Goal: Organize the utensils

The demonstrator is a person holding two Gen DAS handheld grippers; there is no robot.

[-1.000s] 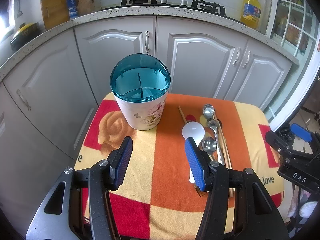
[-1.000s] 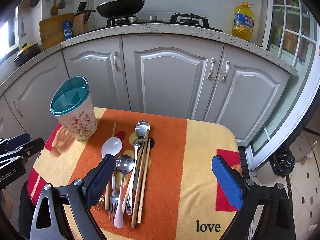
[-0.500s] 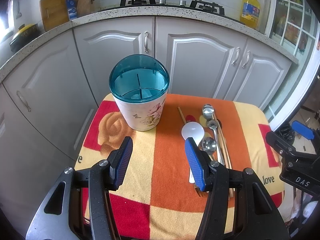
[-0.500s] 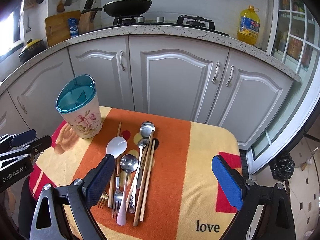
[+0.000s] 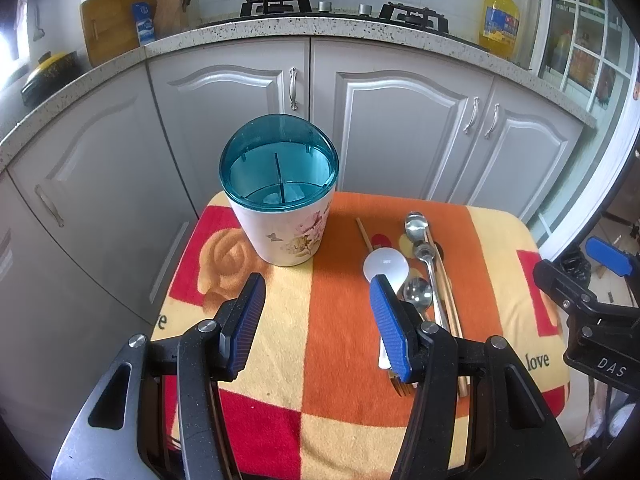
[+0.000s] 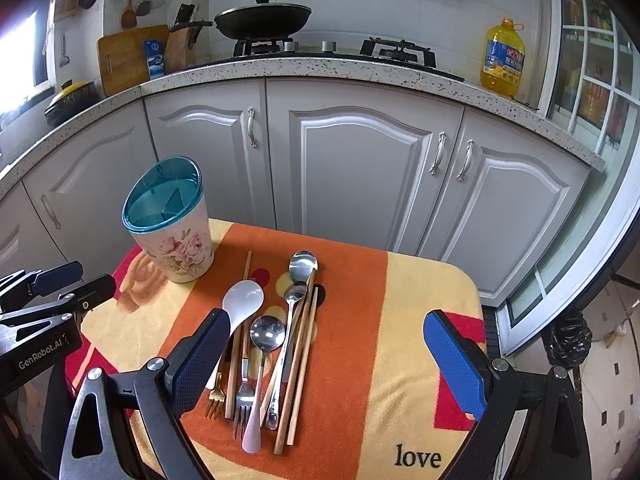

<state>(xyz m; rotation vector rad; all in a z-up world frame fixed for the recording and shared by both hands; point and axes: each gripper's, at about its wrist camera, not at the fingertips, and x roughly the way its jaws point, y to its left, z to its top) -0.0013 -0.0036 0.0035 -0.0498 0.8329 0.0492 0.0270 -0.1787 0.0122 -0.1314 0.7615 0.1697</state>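
A floral utensil holder point(image 5: 285, 216) point(image 6: 176, 236) with a teal divided rim stands at the far left of a small table under an orange, yellow and red cloth point(image 5: 344, 344) point(image 6: 352, 320). To its right lies a loose pile: a white spoon point(image 6: 243, 300) point(image 5: 386, 266), metal spoons point(image 6: 303, 264) point(image 5: 417, 224), forks point(image 6: 244, 396) and wooden chopsticks point(image 6: 298, 364) point(image 5: 444, 280). My left gripper point(image 5: 318, 320) hovers open over the cloth, in front of the holder. My right gripper point(image 6: 326, 360) is open wide above the near end of the pile, touching nothing.
Grey cabinet doors point(image 6: 360, 176) close off the far side under a speckled counter point(image 6: 320, 70) with a stove, a pan point(image 6: 262, 20) and a yellow oil bottle point(image 6: 503, 58). A black bag point(image 6: 568, 338) lies on the floor at the right.
The right gripper has drawn back and risen a little, so the pile and holder sit further from it. The left gripper has hardly moved. Both stay open.
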